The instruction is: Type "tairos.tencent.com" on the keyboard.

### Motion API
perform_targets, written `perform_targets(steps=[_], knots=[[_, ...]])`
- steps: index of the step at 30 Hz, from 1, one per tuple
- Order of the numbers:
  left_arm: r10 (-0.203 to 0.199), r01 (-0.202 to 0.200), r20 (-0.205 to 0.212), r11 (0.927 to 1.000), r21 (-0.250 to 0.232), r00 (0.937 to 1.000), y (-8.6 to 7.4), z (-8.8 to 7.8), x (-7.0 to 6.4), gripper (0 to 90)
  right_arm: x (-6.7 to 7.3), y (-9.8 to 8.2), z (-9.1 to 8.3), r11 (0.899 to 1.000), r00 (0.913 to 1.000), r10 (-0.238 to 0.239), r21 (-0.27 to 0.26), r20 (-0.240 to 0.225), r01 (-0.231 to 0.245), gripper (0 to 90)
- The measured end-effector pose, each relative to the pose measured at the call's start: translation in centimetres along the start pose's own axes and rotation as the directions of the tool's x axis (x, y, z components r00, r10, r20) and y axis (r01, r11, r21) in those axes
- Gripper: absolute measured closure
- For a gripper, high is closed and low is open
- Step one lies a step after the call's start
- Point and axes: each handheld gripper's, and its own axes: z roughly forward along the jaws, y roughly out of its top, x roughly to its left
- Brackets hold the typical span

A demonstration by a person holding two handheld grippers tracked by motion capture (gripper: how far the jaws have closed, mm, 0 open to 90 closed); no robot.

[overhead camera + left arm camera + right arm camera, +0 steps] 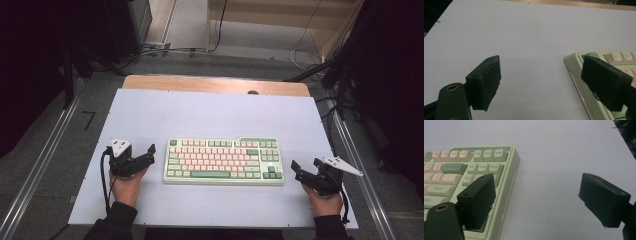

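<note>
White mat (210, 112) over a wooden table (215, 84). Grey floor (240, 62) beyond, crossed by cables (165, 50); pale wood furniture (280, 15) at the far wall. Metal rails (35, 170) flank the table; dark curtains (35, 60) on both sides.

Open right gripper (536, 202) — beside keyboard (469, 170)
</note>
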Motion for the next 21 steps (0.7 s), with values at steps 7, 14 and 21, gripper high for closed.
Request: perform_targets(steps=[7,14,21], knots=[[-0.005,0.005,0.008,1.0,-0.001,1.0,-0.01,-0.03,-0.09,16.7,0.06,-0.02,0.01,1.0,1.0,-0.005,0.003,0.002,0.005,12.3],[-0.007,0.007,0.024,1.0,-0.002,0.9997,-0.03,-0.09,-0.3,16.8,0.21,-0.03,0.1,1.0,1.0,-0.008,0.009,0.001,0.008,12.3],[-0.002,0.003,0.048,1.0,-0.002,0.9989,0.0,-0.26,-0.73,16.8,0.22,-0.04,0.12,1.0,0.9999,-0.012,0.01,-0.001,0.012,12.3]])
